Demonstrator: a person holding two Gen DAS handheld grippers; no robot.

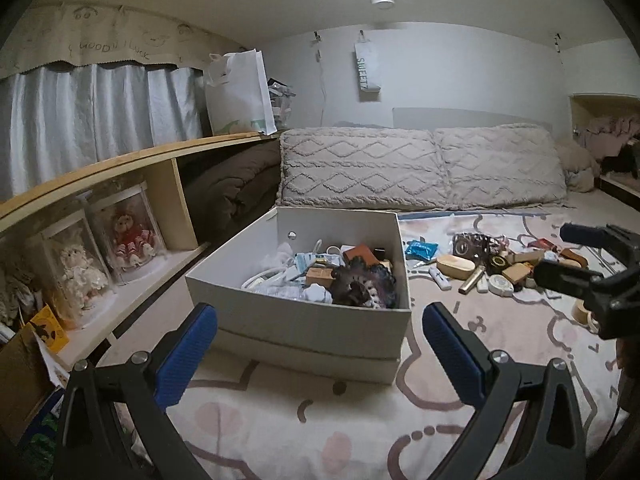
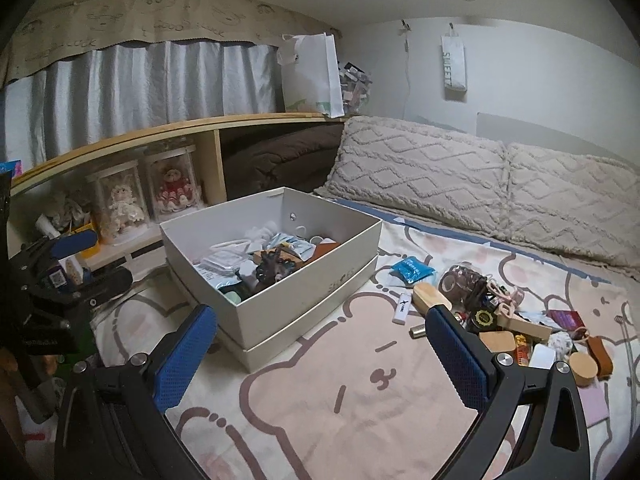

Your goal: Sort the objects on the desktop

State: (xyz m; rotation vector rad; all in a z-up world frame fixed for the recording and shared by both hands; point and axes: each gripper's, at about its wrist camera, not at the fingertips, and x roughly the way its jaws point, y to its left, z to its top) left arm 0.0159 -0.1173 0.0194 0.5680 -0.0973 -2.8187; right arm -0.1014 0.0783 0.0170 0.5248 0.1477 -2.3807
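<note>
A white open box [image 1: 304,320] [image 2: 308,276] sits on the bed sheet, partly filled with several small items, with a dark frilly object [image 1: 364,284] near its front. A pile of loose small objects [image 1: 492,268] [image 2: 508,320] lies to the box's right: a blue packet [image 2: 412,269], a wooden case [image 2: 430,298], a white lighter [image 2: 401,303], a round wooden lid [image 2: 583,368]. My left gripper [image 1: 320,344] is open and empty, just in front of the box. My right gripper [image 2: 322,350] is open and empty, right of the box, beside the pile. It also shows in the left wrist view [image 1: 576,256].
Two patterned pillows [image 1: 420,168] [image 2: 480,176] line the back. A wooden shelf [image 1: 120,160] [image 2: 160,132] on the left holds boxed dolls [image 1: 128,236] [image 2: 172,192] and a white bag [image 1: 240,92]. The other gripper shows at the left in the right wrist view [image 2: 68,256].
</note>
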